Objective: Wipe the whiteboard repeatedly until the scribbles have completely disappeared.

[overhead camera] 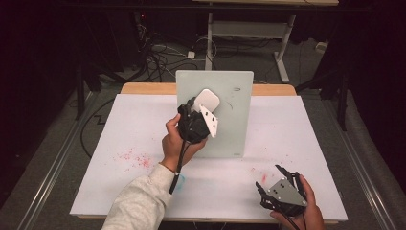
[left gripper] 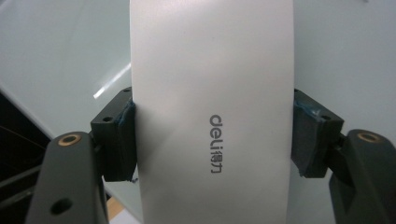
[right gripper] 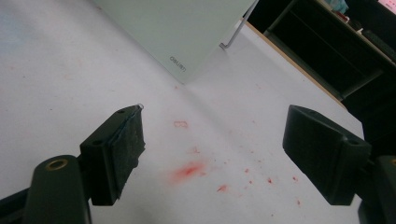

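the white eraser is clamped across its width by the left gripper, long axis along the jaws, against the upright whiteboard. the right gripper, jaws wide and empty, is held low over the table, well apart.

Your left gripper is raised against the pale board that stands upright at the far middle of the white table sheet, and its jaws are closed on a white eraser block pressed to the board's face. Your right gripper sits low near the sheet's front right edge, well apart from the board, with its jaws spread and nothing between them. Red smudges speckle the sheet just left of your left forearm.
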Action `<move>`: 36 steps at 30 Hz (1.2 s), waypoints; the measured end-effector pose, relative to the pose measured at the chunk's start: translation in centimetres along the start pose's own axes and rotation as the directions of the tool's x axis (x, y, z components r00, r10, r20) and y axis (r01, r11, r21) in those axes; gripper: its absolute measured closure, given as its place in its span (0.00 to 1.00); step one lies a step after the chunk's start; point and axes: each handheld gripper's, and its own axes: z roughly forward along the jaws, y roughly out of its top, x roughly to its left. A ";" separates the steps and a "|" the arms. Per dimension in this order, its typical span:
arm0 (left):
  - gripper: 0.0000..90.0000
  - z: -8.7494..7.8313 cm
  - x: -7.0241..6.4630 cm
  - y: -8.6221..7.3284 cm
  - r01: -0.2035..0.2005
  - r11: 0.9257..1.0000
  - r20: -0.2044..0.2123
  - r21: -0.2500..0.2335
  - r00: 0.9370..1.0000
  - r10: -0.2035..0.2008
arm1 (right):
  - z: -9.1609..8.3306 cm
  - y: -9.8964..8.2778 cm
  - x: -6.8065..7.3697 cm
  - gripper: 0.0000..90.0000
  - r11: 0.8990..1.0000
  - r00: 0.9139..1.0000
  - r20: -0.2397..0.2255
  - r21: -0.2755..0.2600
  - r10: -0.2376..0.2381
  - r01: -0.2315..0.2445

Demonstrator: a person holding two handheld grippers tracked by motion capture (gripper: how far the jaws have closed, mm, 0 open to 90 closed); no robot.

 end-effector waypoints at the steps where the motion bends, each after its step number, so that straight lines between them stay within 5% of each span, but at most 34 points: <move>1: 0.32 0.0 -0.5 0.2 -0.009 1.000 0.008 -0.001 1.000 0.009 | 0.0 0.0 0.1 0.23 1.000 1.000 -0.003 0.001 -0.002 0.002; 7: 0.32 0.6 -5.0 1.8 -0.146 0.989 0.035 -0.027 0.988 0.147 | 0.1 0.0 0.3 0.23 1.000 1.000 -0.014 0.009 -0.017 0.018; 11: 0.32 0.8 -6.8 1.9 -0.181 0.983 0.032 -0.024 0.983 0.182 | 0.1 -0.1 0.1 0.23 1.000 1.000 -0.013 0.010 -0.012 0.012; 15: 0.32 0.7 -6.1 2.4 -0.177 0.984 0.045 -0.015 0.983 0.178 | -0.1 -0.1 0.0 0.23 1.000 1.000 -0.011 0.005 -0.020 0.021; 26: 0.32 1.1 -1.2 5.8 -0.055 0.998 0.026 -0.027 0.998 0.055 | 0.1 -0.1 0.1 0.23 1.000 1.000 -0.014 0.009 -0.015 0.015; 30: 0.32 1.2 -1.2 6.4 -0.056 0.998 0.021 -0.027 0.998 0.057 | 0.1 -0.1 0.2 0.23 1.000 1.000 -0.018 0.008 -0.019 0.019; 36: 0.32 1.1 -2.8 5.8 -0.104 0.994 0.030 -0.022 0.994 0.104 | 0.1 -0.1 0.2 0.23 1.000 1.000 -0.018 0.010 -0.018 0.019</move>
